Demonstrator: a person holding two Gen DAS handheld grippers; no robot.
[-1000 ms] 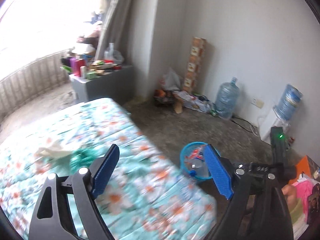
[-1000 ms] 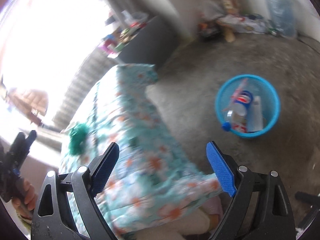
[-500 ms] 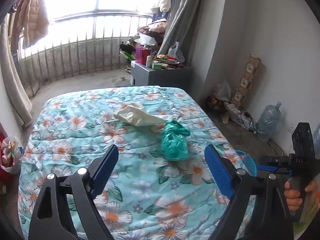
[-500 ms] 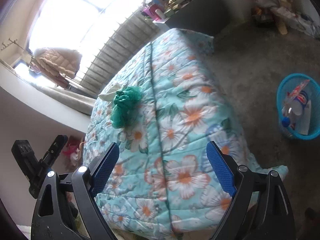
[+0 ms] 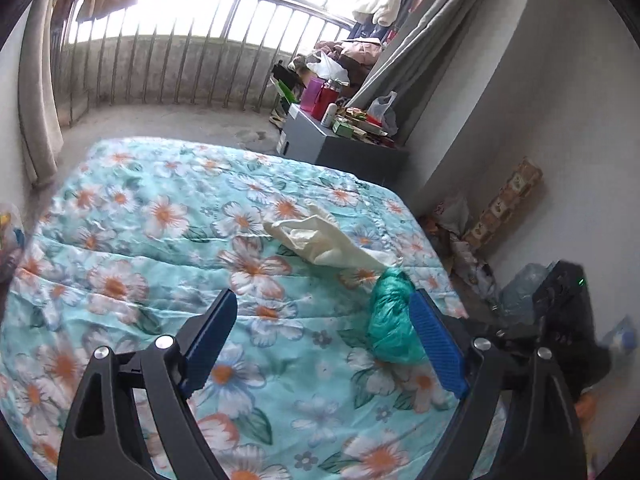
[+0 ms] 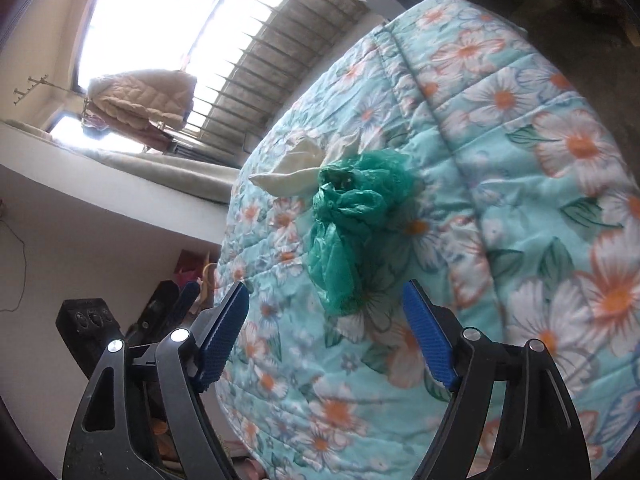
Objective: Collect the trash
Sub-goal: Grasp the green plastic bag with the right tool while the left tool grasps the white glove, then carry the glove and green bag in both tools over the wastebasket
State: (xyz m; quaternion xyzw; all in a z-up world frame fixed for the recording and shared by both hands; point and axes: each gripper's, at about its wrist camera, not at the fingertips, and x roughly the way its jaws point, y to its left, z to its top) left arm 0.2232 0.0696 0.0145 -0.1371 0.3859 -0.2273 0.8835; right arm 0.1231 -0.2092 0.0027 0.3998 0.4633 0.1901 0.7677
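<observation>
A crumpled green plastic bag (image 5: pixel 390 320) lies on the floral bedspread (image 5: pixel 160 264), with a cream rubber glove (image 5: pixel 320 236) just beyond it. My left gripper (image 5: pixel 324 340) is open and empty above the bed; the bag sits by its right finger. In the right wrist view the green bag (image 6: pixel 352 224) lies ahead of my open, empty right gripper (image 6: pixel 326 340), centred between the fingers, with the glove (image 6: pixel 292 168) behind it. The right gripper's body shows at the right edge of the left wrist view (image 5: pixel 568 320).
A grey cabinet (image 5: pixel 340 148) loaded with bottles and boxes stands beyond the bed. Balcony railing (image 5: pixel 180 68) lies behind. Bags, a box stack (image 5: pixel 508 204) and a water jug (image 5: pixel 520 292) line the right wall.
Both grippers swung from the floor and blue trash basket toward the bed. The green bag and glove are now closer, the bag between the right gripper's fingers' line.
</observation>
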